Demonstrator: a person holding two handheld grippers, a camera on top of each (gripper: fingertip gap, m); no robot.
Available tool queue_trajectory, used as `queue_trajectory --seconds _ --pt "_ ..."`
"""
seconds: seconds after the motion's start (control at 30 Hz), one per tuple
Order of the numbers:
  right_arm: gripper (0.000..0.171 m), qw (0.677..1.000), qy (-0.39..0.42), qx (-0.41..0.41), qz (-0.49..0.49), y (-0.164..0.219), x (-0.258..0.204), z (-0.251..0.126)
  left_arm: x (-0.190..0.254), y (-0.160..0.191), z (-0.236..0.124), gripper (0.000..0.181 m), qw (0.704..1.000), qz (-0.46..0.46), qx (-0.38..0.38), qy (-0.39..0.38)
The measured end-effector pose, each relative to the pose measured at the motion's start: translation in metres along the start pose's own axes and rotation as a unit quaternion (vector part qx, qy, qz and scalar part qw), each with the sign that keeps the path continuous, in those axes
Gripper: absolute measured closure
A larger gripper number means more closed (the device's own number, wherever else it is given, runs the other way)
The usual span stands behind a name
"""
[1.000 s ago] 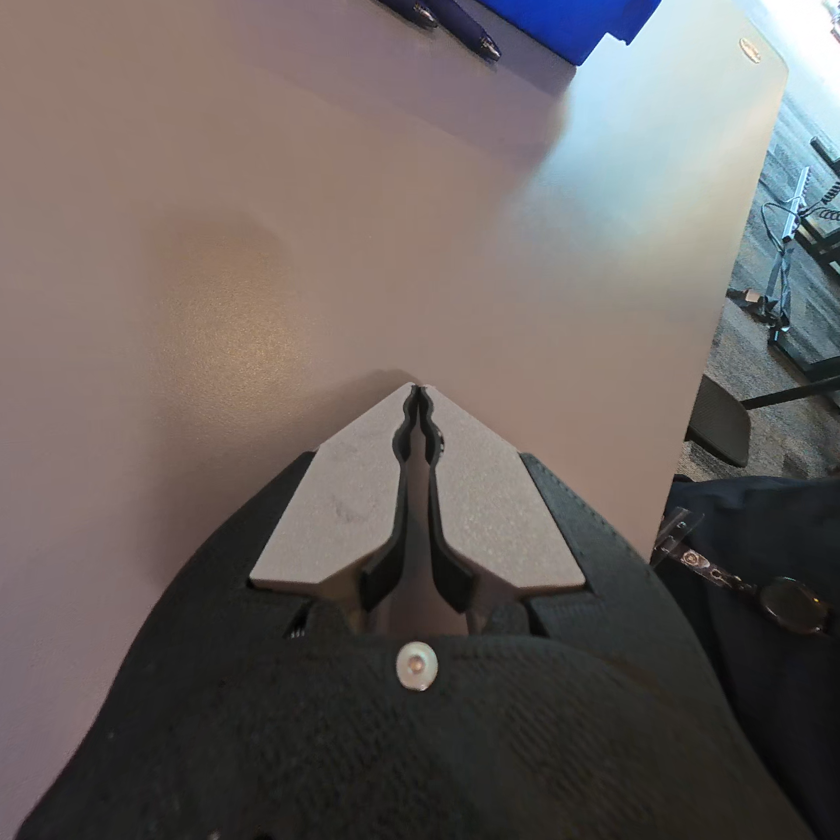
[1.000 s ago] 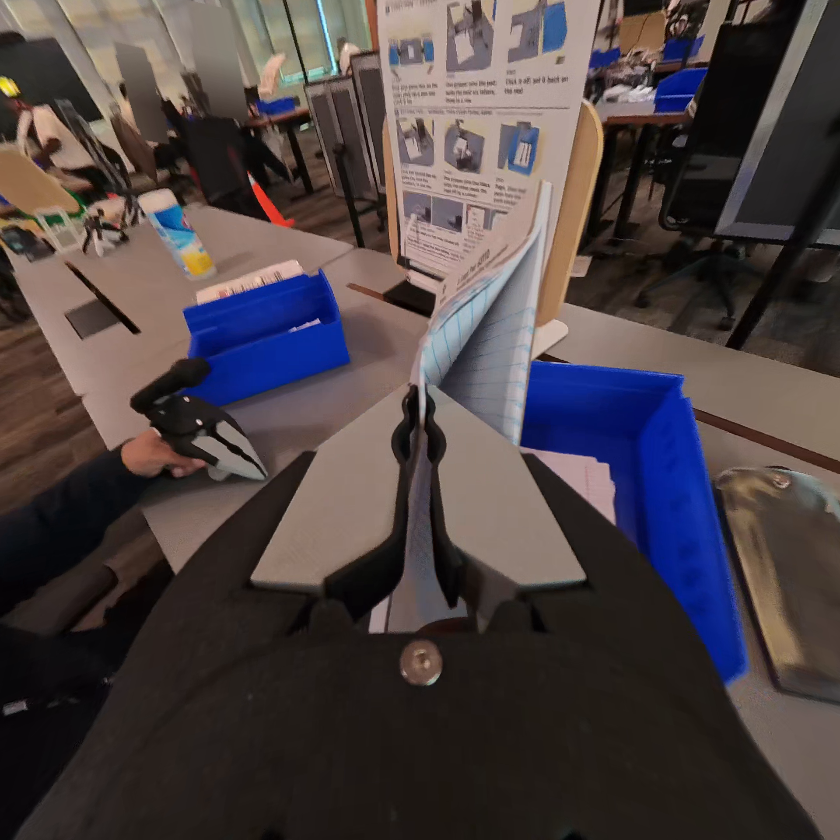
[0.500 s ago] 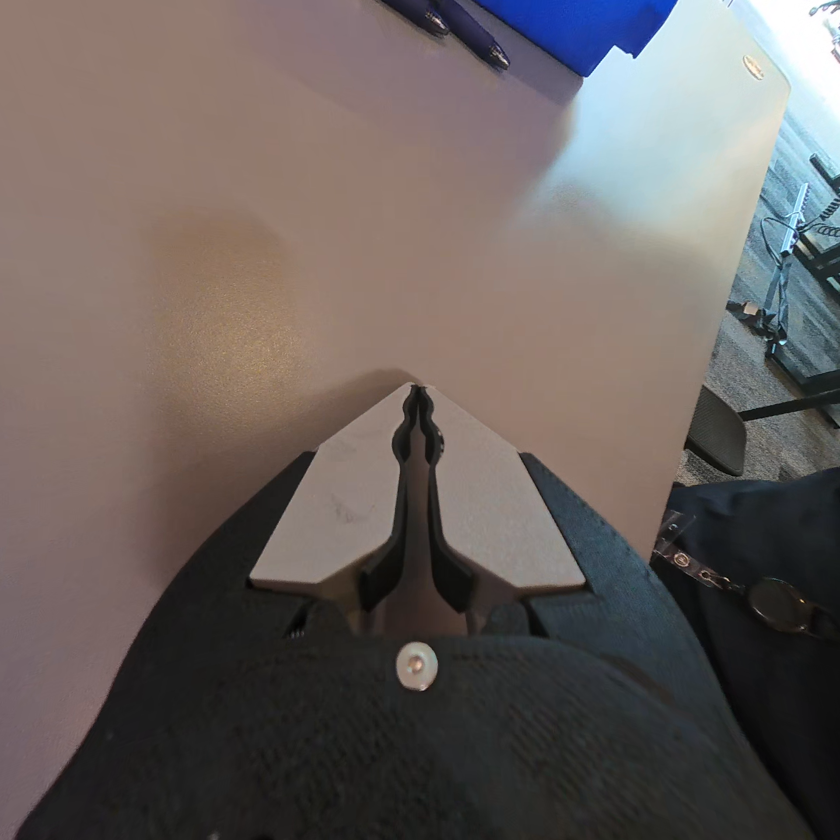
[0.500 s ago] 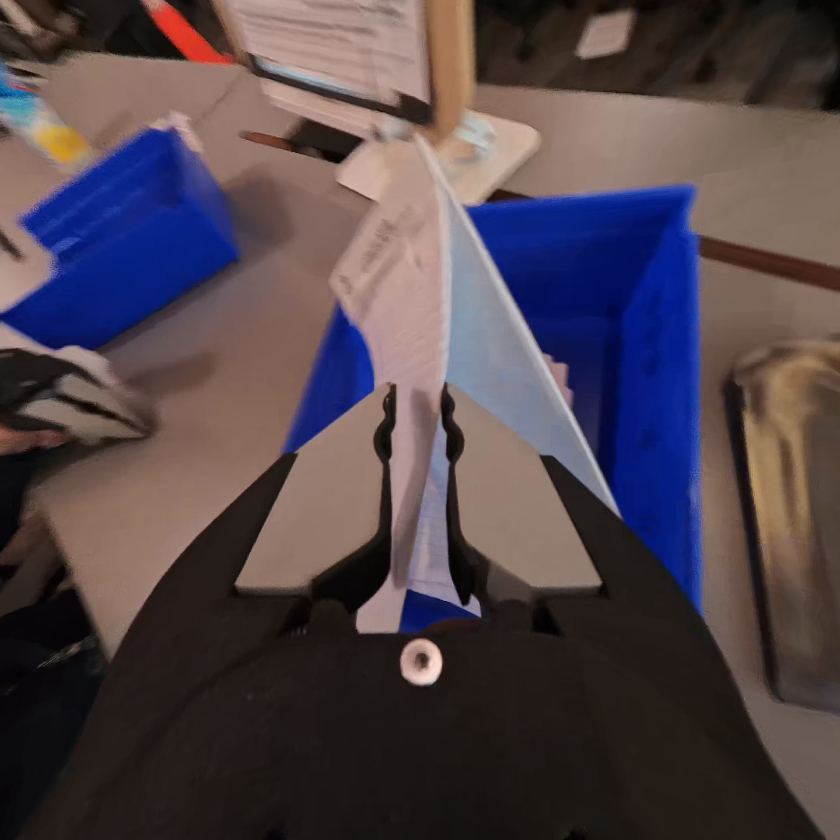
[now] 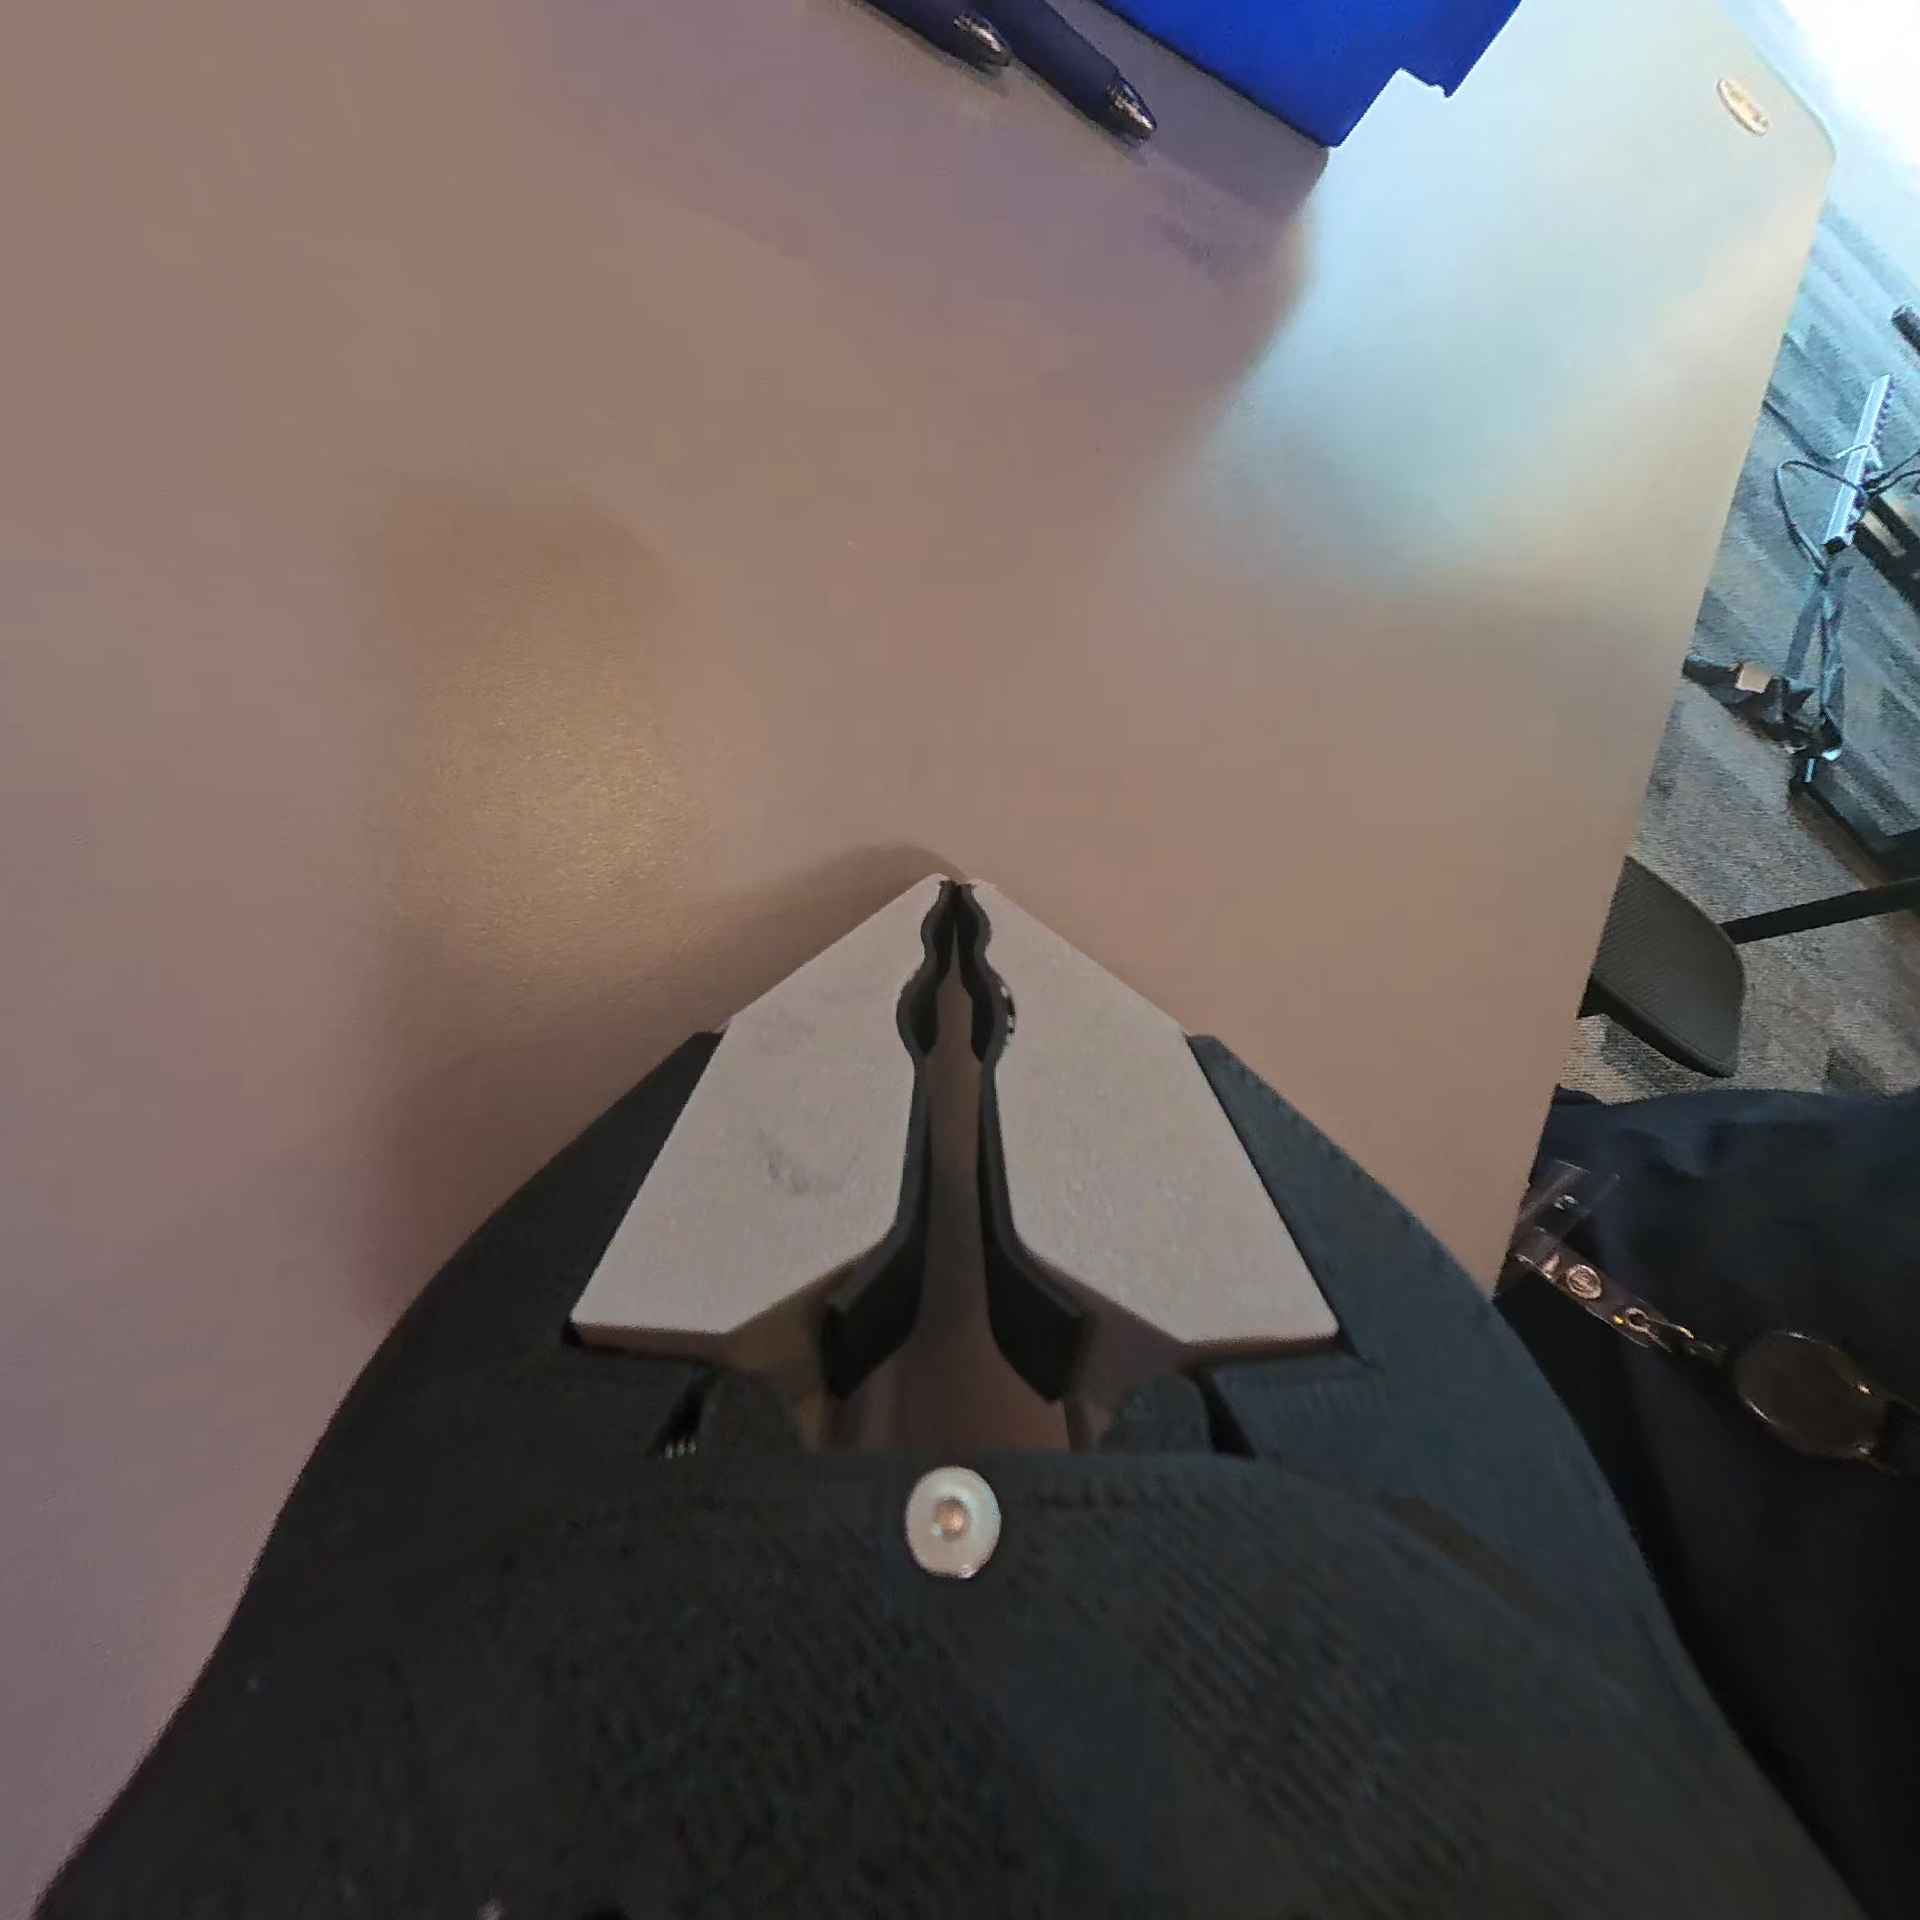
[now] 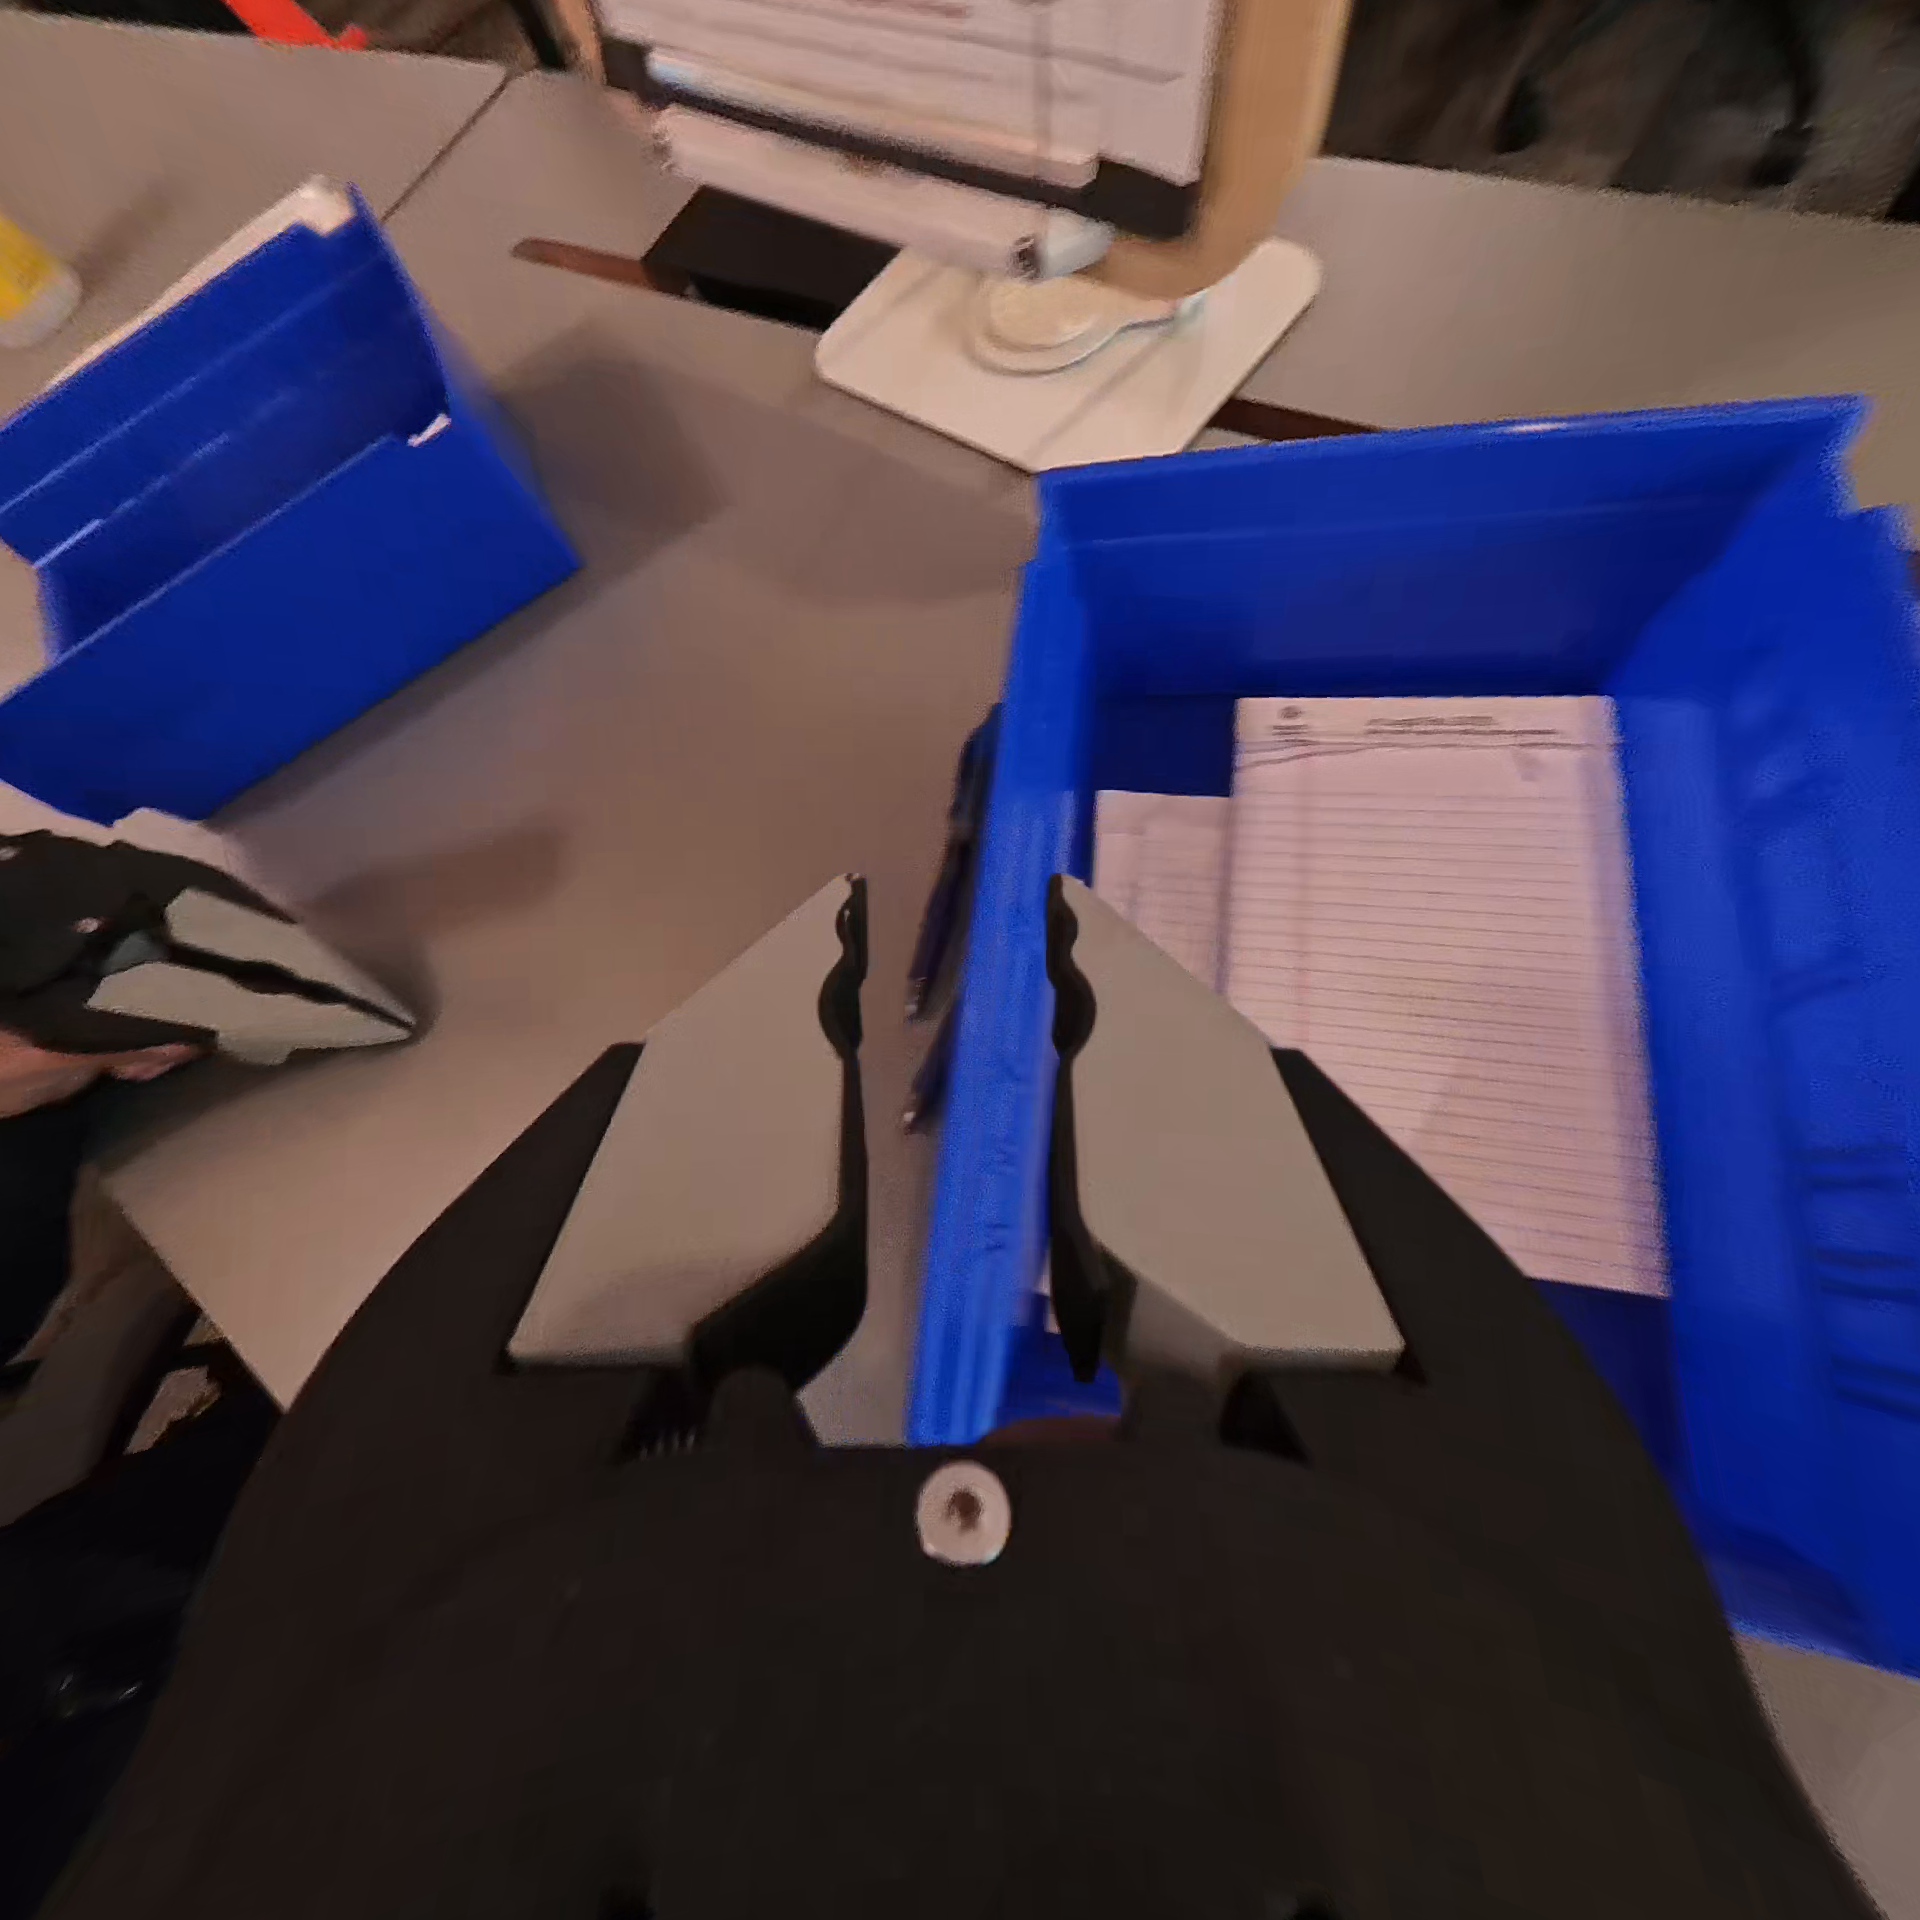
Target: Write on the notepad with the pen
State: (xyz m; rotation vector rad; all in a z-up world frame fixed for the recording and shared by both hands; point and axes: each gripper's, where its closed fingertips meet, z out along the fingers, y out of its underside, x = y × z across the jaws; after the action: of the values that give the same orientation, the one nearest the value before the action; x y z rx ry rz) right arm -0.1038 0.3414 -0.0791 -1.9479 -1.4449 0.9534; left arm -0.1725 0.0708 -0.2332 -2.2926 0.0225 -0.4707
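Just ahead of the right gripper (image 6: pixel 951 894), whose jaws are spread and empty, the pens (image 6: pixel 940 966) lie lengthwise against the bin (image 6: pixel 987 1039) holding the notepad (image 6: pixel 1434 987), while the left gripper (image 5: pixel 954 885), jaws pressed together, rests farther off by the worktop (image 5: pixel 727 468) edge.

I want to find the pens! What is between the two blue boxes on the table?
In the right wrist view, bare grey table, then two dark blue pens lying beside the right blue box, across from the left blue box.
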Motion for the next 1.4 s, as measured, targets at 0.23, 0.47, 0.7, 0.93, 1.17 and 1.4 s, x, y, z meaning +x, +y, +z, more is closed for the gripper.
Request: queue_trajectory --seconds 0.23,0.47,0.7,0.93,1.17,1.4 --pt "0.136 0.995 0.044 -0.090 -0.026 0.049 -0.056 0.077 0.000 0.000 0.000 0.181 1.000 -0.002 0.001 0.003" --pt "0.140 0.963 0.194 -0.172 -0.074 0.077 0.005 0.138 0.004 0.003 -0.002 0.181 1.000 -0.006 0.001 0.013" --pt "0.164 0.954 0.196 -0.198 -0.112 0.079 0.009 0.158 0.007 0.004 -0.003 0.181 0.999 -0.015 0.000 0.031" --pt "0.165 0.949 0.237 -0.183 -0.103 0.076 0.007 0.112 0.010 0.002 -0.005 0.181 0.999 -0.012 0.007 0.043" --pt "0.154 0.956 0.210 -0.201 -0.039 0.105 0.012 0.119 0.012 0.004 -0.004 0.181 0.999 -0.008 0.001 0.050" --pt "0.153 0.943 0.262 -0.188 -0.082 0.102 0.027 0.117 0.013 0.003 -0.005 0.181 0.998 -0.012 0.005 0.054"
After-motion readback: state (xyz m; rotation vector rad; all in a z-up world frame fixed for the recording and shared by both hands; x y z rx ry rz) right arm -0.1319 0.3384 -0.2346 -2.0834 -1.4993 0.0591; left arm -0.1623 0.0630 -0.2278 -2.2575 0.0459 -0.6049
